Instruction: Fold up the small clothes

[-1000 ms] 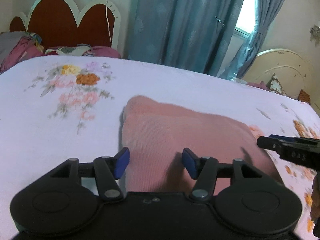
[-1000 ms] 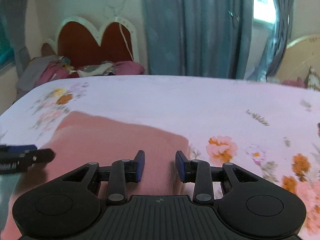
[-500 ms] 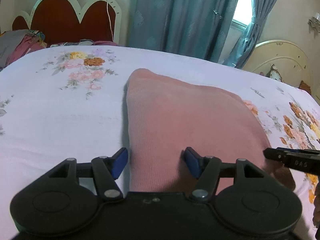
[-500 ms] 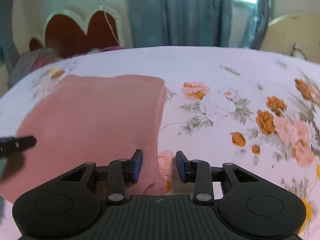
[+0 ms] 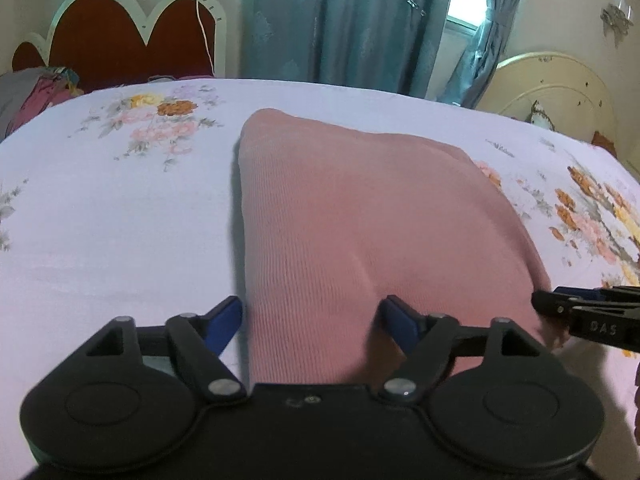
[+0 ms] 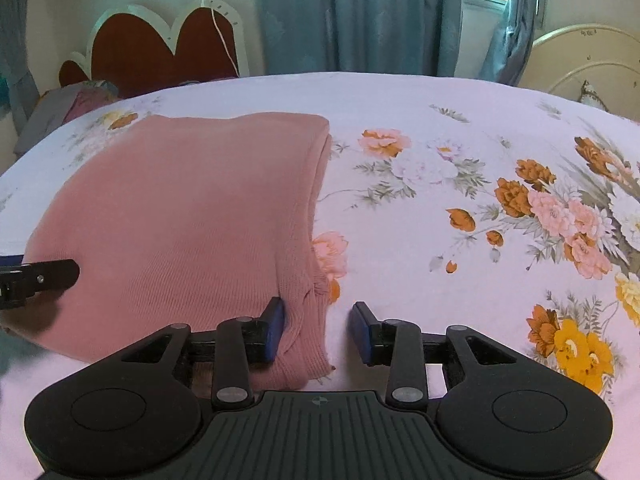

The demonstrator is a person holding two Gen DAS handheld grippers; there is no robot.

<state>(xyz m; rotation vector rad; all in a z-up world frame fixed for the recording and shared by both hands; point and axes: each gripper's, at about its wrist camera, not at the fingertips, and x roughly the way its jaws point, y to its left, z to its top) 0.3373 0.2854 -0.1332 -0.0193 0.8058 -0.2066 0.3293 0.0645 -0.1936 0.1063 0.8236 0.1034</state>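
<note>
Because the pink knit garment (image 5: 360, 220) is a ribbed, soft fabric already doubled into a flat stack, it is judged light, limp and non-slippery, liable to sag and unfold if lifted from a single point. It is lain on the floral bedsheet (image 5: 100, 240), at the centre of the left wrist view and toward 9 o'clock in the right wrist view, where layered edges are seen along its right side. Hold is best taken at the two near corners, through all layers together. The left gripper (image 5: 312, 320) is placed at 6 o'clock astride the near left corner; its jaws have just been opening and are released, with cloth between the fingers but not pressed. The right gripper (image 6: 318, 330) is set at the near right corner, jaws parted and unclenched, the left finger (image 6: 274, 328) just beside the fold. A scalloped headboard (image 5: 116, 40) is noted at 11 o'clock, teal curtains (image 5: 352, 20) at 12.
</note>
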